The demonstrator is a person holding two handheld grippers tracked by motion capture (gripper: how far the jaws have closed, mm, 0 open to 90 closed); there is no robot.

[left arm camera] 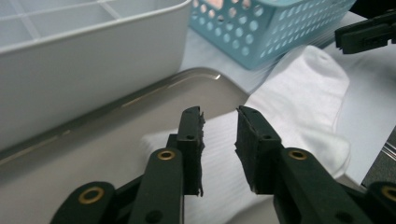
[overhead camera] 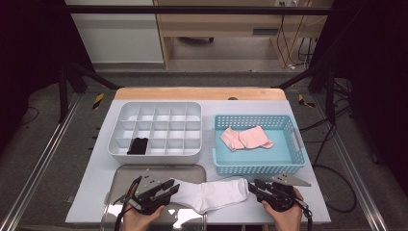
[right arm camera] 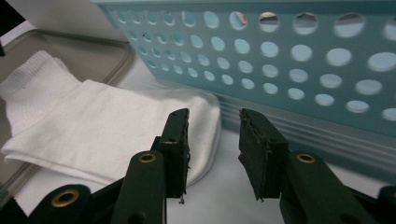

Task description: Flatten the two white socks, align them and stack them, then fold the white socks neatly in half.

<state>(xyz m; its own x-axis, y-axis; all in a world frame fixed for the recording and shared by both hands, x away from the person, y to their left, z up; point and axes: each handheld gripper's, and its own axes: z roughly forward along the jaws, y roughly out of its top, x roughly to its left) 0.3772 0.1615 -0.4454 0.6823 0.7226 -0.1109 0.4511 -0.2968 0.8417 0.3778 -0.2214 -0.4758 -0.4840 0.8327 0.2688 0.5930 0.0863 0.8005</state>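
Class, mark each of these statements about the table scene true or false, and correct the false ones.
1. The white sock lies partly on the metal tray. True.
2. The blue basket holds a black sock. False: it holds pink socks; the black sock sits in a compartment of the white divided organizer.
3. The left tool has its jaws apart, over the sock's cuff end. True.
4. The right tool is clamped shut on the white sock. False: its jaws stand apart beside the sock's toe end, gripping nothing.
5. The basket stands to the left of the organizer in the high view. False: it stands to the right.
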